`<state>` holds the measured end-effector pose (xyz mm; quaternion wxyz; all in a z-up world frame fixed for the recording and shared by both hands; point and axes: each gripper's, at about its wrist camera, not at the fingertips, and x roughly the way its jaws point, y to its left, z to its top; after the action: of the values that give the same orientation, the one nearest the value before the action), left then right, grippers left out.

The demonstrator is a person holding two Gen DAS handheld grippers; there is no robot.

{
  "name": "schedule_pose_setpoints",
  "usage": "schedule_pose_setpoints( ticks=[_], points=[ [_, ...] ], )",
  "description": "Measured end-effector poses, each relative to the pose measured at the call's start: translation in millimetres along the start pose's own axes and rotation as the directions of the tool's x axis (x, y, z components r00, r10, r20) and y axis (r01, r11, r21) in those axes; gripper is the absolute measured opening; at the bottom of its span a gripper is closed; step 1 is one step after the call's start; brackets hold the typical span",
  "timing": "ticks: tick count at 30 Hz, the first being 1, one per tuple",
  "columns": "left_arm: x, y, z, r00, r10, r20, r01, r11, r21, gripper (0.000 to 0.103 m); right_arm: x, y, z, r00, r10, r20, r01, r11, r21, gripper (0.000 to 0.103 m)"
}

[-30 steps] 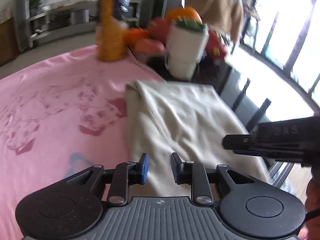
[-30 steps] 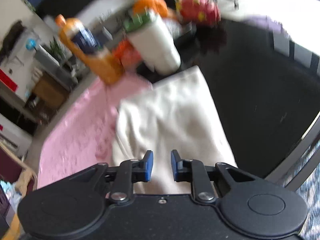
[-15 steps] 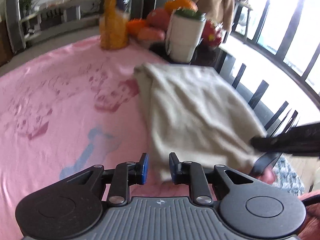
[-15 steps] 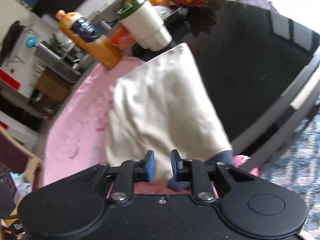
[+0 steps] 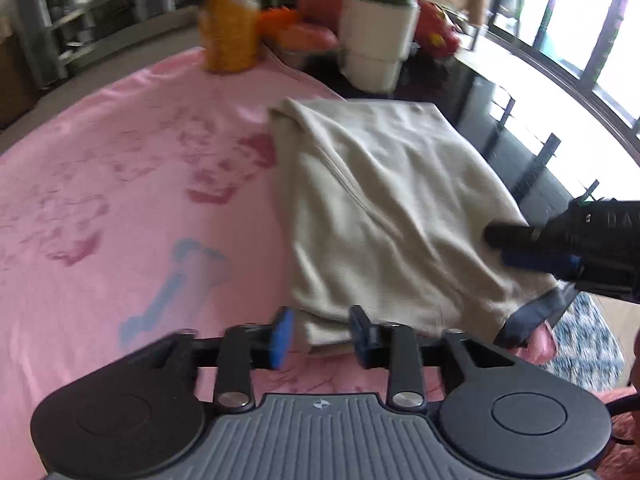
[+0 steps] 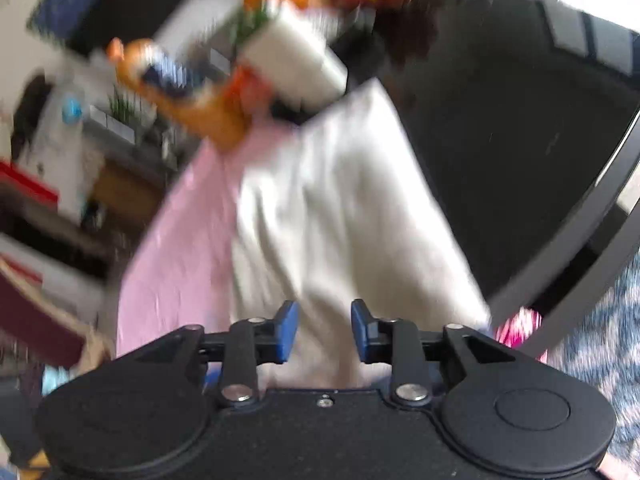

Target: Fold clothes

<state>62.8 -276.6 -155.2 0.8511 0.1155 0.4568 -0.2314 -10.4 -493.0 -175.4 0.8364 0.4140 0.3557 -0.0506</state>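
Both claws have their blue-padded jaws standing apart at the near edge of a folded beige garment point(image 5: 384, 216): the left claw point(image 5: 320, 334) sits at its near left corner with the cloth edge between the pads, and the right claw point(image 6: 324, 330) reaches over its near right corner. That garment lies on a pink printed cloth point(image 5: 120, 200) and partly on the dark table point(image 6: 500, 120). Beyond it stand a white cup point(image 5: 378, 40), an orange bottle point(image 5: 230, 28) and fruit point(image 5: 434, 34).
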Motion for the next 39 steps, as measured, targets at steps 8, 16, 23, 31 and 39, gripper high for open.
schedule_pose_setpoints(
  ticks=[8, 16, 23, 31, 39],
  points=[
    [-59, -1, 4, 0.999, 0.03, 0.032, -0.03, 0.999, -0.012, 0.066, -4, 12, 9, 0.989, -0.058, 0.138, 0.058, 0.998, 0.007, 0.049],
    [-114, 7, 15, 0.995, 0.015, 0.095, -0.012, 0.999, -0.036, 0.08, -70, 92, 21, 0.995, -0.007, 0.104, 0.007, 1.0, -0.002, 0.071],
    [-148, 9, 11, 0.993, -0.061, 0.098, 0.066, 0.997, -0.048, 0.087, -124, 141, 10, 0.991, -0.115, 0.068, 0.124, 0.983, -0.133, 0.081],
    [-168, -4, -8, 0.99, -0.096, 0.103, 0.096, 0.995, -0.001, 0.093, -163, 150, -22, 0.945, -0.306, 0.116, 0.326, 0.909, -0.261, 0.102],
    [-177, -12, -25, 0.991, -0.107, 0.074, 0.105, 0.994, 0.025, 0.096, -164, 148, -64, 0.89, -0.44, 0.116, 0.45, 0.81, -0.376, 0.103]
  ],
)
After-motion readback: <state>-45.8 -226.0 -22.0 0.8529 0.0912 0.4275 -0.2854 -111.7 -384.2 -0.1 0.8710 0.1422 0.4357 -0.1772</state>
